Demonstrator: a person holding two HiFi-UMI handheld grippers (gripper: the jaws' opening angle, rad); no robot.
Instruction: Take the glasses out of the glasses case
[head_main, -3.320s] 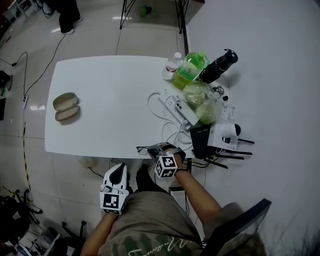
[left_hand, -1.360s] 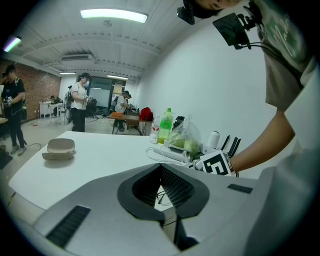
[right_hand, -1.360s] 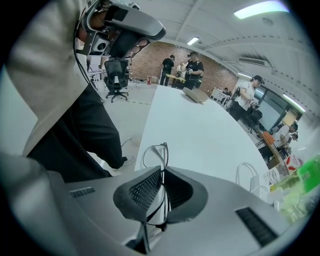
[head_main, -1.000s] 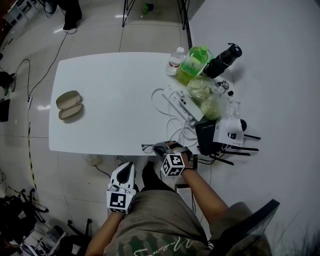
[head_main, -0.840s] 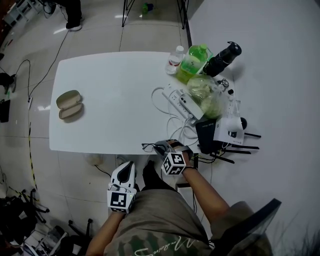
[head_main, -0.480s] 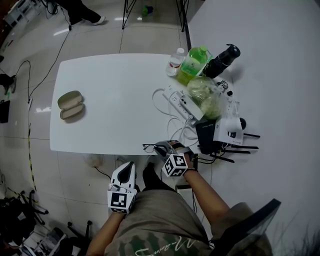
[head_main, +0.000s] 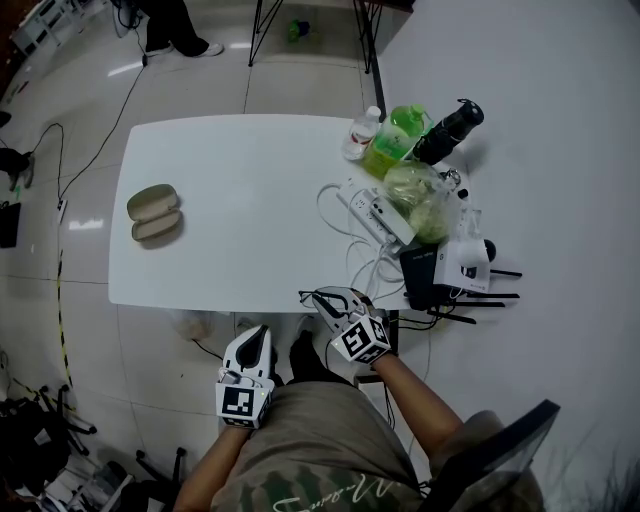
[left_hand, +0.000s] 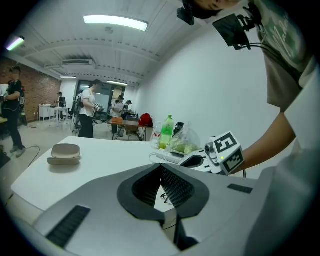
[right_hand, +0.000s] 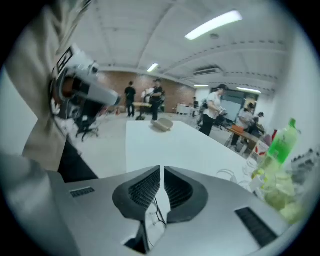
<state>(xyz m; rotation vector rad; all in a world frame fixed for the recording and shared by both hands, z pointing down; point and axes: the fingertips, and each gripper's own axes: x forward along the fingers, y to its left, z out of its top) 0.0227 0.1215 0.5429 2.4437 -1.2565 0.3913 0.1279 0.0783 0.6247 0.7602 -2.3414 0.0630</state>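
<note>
The beige glasses case (head_main: 155, 213) lies open on the left part of the white table (head_main: 240, 190), with nothing visible inside; it also shows as the case (left_hand: 65, 152) and the case (right_hand: 162, 124) in the gripper views. My right gripper (head_main: 328, 302) hangs over the table's front edge, shut on the thin black-framed glasses (head_main: 312, 296). In the right gripper view a black temple wire (right_hand: 159, 212) runs between the nearly closed jaws of the right gripper (right_hand: 161, 171). My left gripper (head_main: 253, 340) is below the table edge near the lap; in its own view the left gripper (left_hand: 161, 167) is shut and empty.
Clutter fills the table's right end: a green bottle (head_main: 395, 140), a clear bottle (head_main: 358, 138), a black flask (head_main: 450, 128), a power strip with white cables (head_main: 375, 212), a plastic bag (head_main: 415, 190), a black device with antennas (head_main: 440, 285). People stand across the room.
The right gripper with the glasses has drifted slightly towards the person at the table's front edge. The left gripper and the case have stayed put.
</note>
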